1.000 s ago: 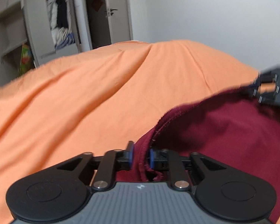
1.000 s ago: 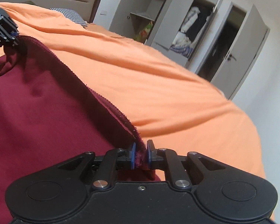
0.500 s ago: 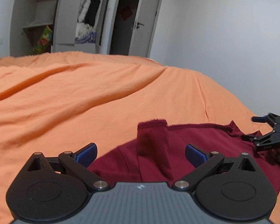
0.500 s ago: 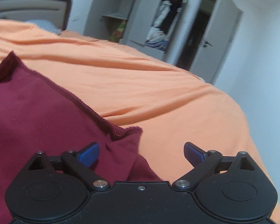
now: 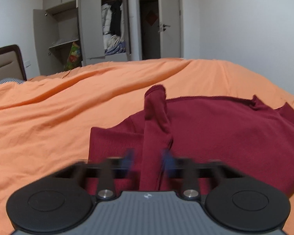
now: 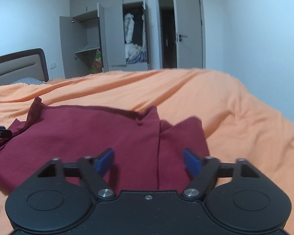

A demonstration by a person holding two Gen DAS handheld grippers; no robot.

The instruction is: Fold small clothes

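So the dark red garment [image 5: 215, 129] is lying on the orange bed cover [image 5: 58, 117], toward the near edge of the bed, with a raw hem running along its far side. The bit that matters: a sleeve [image 5: 156, 129] lies on top of the body, its long axis running straight away from the left tongs [image 5: 148, 161], cuff pointing toward the far edge of the bed. It passes right between the blue pads, so the left tongs are clearly the nearer ones for it. They're motion-blurred with a gap showing on both sides of the sleeve, so I honestly can't tell if they're closing or let go. The right tongs [image 6: 148, 160] are spread wide, holding nothing, hovering over the other side where a fold line [image 6: 158, 146] also runs away from them. The garment's near edge is hidden under both tong bodies.
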